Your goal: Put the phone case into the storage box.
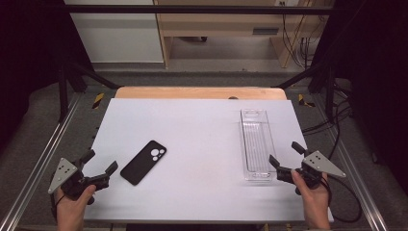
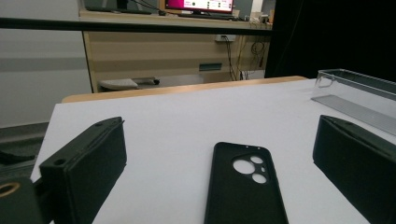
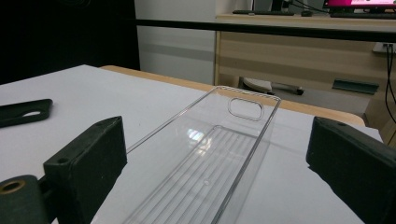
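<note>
High view: white table (image 1: 202, 125) with a black phone case (image 1: 143, 162) lying flat at front left, camera cutout facing up. A clear plastic tray (image 1: 257, 144) lies lengthwise at right. Left gripper (image 1: 100, 166) sits at the front-left corner, just beside the phone case, not touching it; jaws spread apart, nothing between them. Right gripper (image 1: 285, 153) sits at the front-right, jaws apart, near the tray's near end; contact cannot be told.

Left gripper view: phone case (image 2: 245, 184) lies on the table between and ahead of the two spread jaws, clear of both. Tray (image 2: 355, 91) visible at far right.

Right gripper view: tray (image 3: 210, 163) runs away from the camera between the open jaws, its ribbed floor and handle slot visible. Phone case (image 3: 23, 112) lies at left, well apart from the tray.
</note>
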Tool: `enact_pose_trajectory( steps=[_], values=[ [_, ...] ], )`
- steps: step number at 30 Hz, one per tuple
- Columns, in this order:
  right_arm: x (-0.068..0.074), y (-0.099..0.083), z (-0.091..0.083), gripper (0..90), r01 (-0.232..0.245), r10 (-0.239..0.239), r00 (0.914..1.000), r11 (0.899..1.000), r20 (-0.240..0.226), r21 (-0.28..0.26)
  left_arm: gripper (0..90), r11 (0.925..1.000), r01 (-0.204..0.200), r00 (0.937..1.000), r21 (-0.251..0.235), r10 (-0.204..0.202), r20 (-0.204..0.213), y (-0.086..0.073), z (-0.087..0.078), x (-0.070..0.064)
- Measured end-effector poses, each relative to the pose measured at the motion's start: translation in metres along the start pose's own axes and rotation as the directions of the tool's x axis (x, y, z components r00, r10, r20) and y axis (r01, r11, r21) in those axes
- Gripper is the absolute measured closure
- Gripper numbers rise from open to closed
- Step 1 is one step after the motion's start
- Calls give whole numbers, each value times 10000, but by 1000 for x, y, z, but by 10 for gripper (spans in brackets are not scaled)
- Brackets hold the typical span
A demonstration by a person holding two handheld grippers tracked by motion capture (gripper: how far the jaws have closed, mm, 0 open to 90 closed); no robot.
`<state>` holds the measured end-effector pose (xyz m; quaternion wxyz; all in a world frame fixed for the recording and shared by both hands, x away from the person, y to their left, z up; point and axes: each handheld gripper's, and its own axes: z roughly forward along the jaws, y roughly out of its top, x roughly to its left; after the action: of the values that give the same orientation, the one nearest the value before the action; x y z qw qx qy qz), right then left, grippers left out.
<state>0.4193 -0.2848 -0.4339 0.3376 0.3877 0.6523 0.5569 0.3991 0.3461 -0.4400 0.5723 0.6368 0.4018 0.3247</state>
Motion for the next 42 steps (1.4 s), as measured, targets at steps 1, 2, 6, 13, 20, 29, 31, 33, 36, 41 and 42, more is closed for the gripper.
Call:
enact_pose_trajectory(
  steps=[1,2,6,13,20,29,31,33,36,41,42],
  values=[
    [0,0,0,52,9,-9,10000,10000,17,-5,28,10000,2,9999,26,-2,139,0,1,-2],
    [1,0,0,52,-29,29,10000,10000,30,3,30,10000,-22,9998,73,20,201,0,2,-3],
    [2,0,0,52,48,-48,10000,10000,29,40,95,9990,-159,9973,417,128,719,0,6,-13],
    [2,1,-1,52,85,-86,9999,10000,63,39,231,9922,-698,9878,1037,542,1463,1,11,-28],
    [0,1,-1,53,119,-119,9999,9999,92,18,471,9909,-339,9928,1301,185,1180,2,9,-26],
    [4,2,0,52,390,-391,9992,9992,64,105,814,9677,-813,9849,2387,412,1682,7,39,-36],
    [4,2,0,52,401,-402,9992,9991,83,105,838,9548,-1140,9808,2744,642,1843,10,51,-40],
    [4,2,0,52,410,-411,9991,9991,80,103,871,9413,-1264,9783,3130,661,1961,14,64,-43],
    [4,3,0,52,426,-426,9991,9991,74,37,879,9146,-1558,9777,3732,890,1899,19,84,-45],
    [5,2,1,53,507,-508,9987,9987,60,78,900,8786,-1841,9755,4407,1085,1913,25,112,-49],
    [5,2,1,53,509,-509,9987,9987,52,65,900,8725,-1837,9757,4529,1057,1921,25,117,-50]
  ],
)
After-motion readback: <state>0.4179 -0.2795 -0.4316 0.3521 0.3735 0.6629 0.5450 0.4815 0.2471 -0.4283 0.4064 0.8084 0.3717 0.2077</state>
